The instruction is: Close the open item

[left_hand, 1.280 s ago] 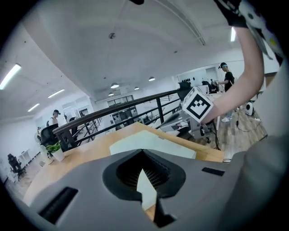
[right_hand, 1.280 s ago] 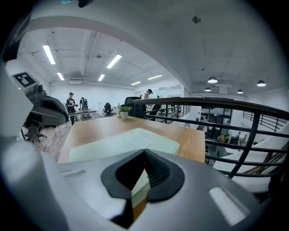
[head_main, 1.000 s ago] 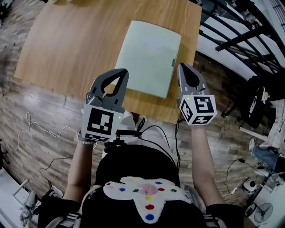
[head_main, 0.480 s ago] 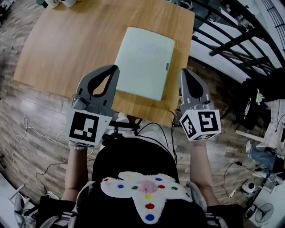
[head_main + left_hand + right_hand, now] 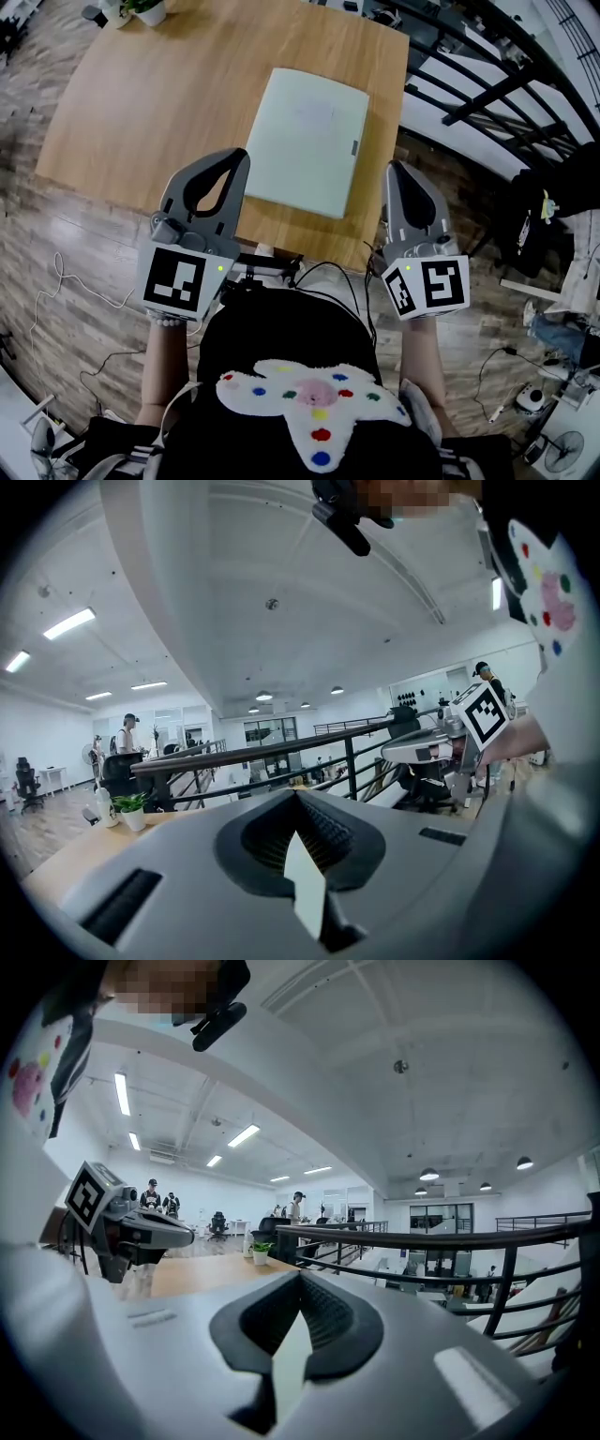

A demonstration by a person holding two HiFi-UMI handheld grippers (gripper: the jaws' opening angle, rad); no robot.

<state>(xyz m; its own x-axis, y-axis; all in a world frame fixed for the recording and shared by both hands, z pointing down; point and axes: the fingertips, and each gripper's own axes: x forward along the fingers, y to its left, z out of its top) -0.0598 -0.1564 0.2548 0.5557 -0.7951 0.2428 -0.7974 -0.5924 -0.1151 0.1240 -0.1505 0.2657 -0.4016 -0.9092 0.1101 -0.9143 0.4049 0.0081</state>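
Closest, a black shirt (image 5: 281,347) with a white patch of coloured dots is seen. Two smooth grey plastic grippers are held up in front of it, each with a cube of black-and-white squares. The left gripper (image 5: 238,159) is squeezed tight with nothing inside, and so is the right gripper (image 5: 401,170). Beyond them, a flat pale green case (image 5: 307,141) with rounded corners is laid shut on the brown wooden table (image 5: 159,112). A small potted plant (image 5: 145,11) is set at the far corner.
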